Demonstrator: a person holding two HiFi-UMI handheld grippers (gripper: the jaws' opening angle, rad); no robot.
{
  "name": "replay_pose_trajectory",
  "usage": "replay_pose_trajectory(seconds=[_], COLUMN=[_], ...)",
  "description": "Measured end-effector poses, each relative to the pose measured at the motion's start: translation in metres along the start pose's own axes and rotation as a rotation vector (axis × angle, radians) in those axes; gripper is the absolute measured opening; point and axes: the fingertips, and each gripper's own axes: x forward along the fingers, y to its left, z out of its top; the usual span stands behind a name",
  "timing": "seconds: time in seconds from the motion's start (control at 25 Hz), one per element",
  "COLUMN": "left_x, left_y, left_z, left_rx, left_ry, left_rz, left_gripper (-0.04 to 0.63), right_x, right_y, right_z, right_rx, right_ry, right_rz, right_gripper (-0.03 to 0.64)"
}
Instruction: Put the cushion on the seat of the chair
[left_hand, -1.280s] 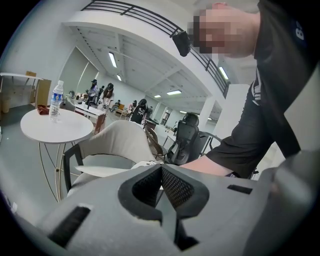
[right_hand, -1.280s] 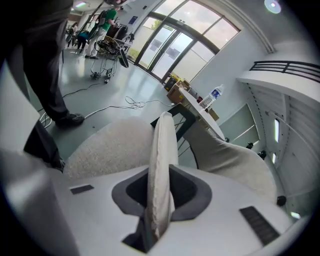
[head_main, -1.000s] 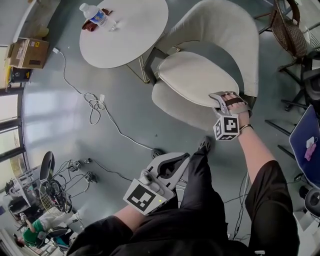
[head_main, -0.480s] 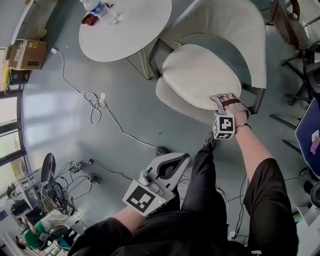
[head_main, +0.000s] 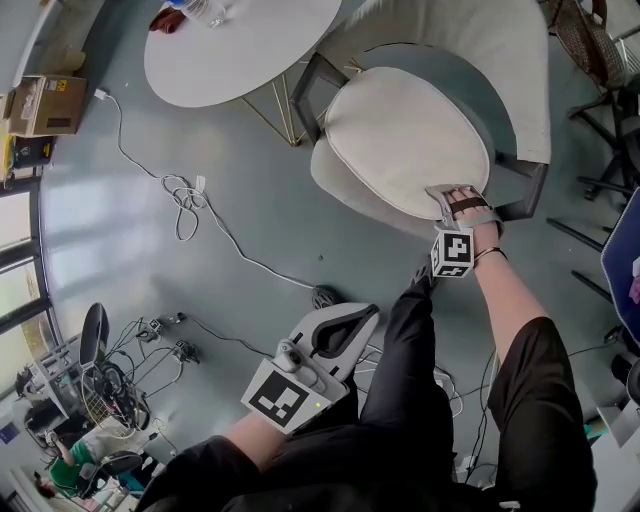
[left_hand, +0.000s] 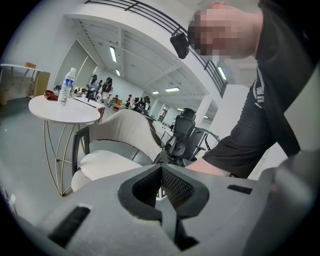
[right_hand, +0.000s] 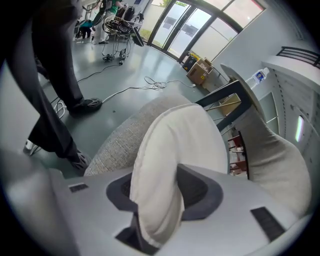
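The grey floor (head_main: 120, 250) fills most of the head view. On it stands the chair (head_main: 500, 60), and the picture's upper edge cuts off the top of its pale backrest. The round white table (head_main: 240, 50) beside the chair is also cut off at the top.

The cushion (head_main: 400, 135) lies on the seat of the chair and hides almost all of it. Only a grey band of the seat shows along the front. The chair's legs cannot be seen from above.

The right gripper (head_main: 455, 195) is at the near corner of the cushion. In the head view the hand and the marker cube cover most of it, so its tips are hard to make out there. The right gripper view shows the folded edge of the cushion between the jaws. They are opening, and the pads touch the fabric on both sides.

The left gripper (head_main: 345, 320) hangs low beside the person's leg, well apart from the chair. Its jaws are closed together with nothing between them.

On the table stands a water bottle (left_hand: 65, 86). A white cable (head_main: 185, 195) lies tangled on the floor.
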Motion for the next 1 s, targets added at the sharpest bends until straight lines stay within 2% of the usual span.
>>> replay_pose_trajectory(seconds=[0.2,0.44,0.64,0.8,0.84,0.88,0.96,1.0], left_x=[-0.005,-0.005,-0.006,-0.006,-0.005,-0.005,-0.005,-0.005], left_y=[0.002,-0.007,-0.013,-0.016,-0.016,-0.016,-0.017,-0.018], left_z=[-0.007,-0.008,-0.007,-0.008,-0.008,-0.008,-0.008,-0.007], left_rx=[-0.016,-0.010,-0.015,-0.022,-0.025,-0.027,-0.026,-0.024], left_ry=[0.011,0.012,0.016,0.015,0.015,0.016,0.016,0.015], left_rz=[0.004,-0.008,-0.018,-0.024,-0.023,-0.023,-0.021,-0.019], left_gripper=[0.015,0.015,0.015,0.015,0.015,0.015,0.015,0.015], right_x=[0.000,-0.009,-0.023,-0.039,-0.039,-0.038,-0.029,-0.024], right_y=[0.004,0.007,0.024,0.029,0.028,0.027,0.026,0.027], right_z=[-0.003,-0.015,-0.020,0.007,0.017,0.025,0.032,0.031], right_rx=[0.040,0.209,0.244,0.260,0.251,0.240,0.220,0.218], right_ry=[0.004,0.081,0.105,0.030,0.006,-0.009,-0.006,0.007], right_rz=[0.005,0.053,0.076,0.052,0.041,0.029,0.019,0.025], right_gripper=[0.172,0.282,0.298,0.296,0.291,0.256,0.141,0.127])
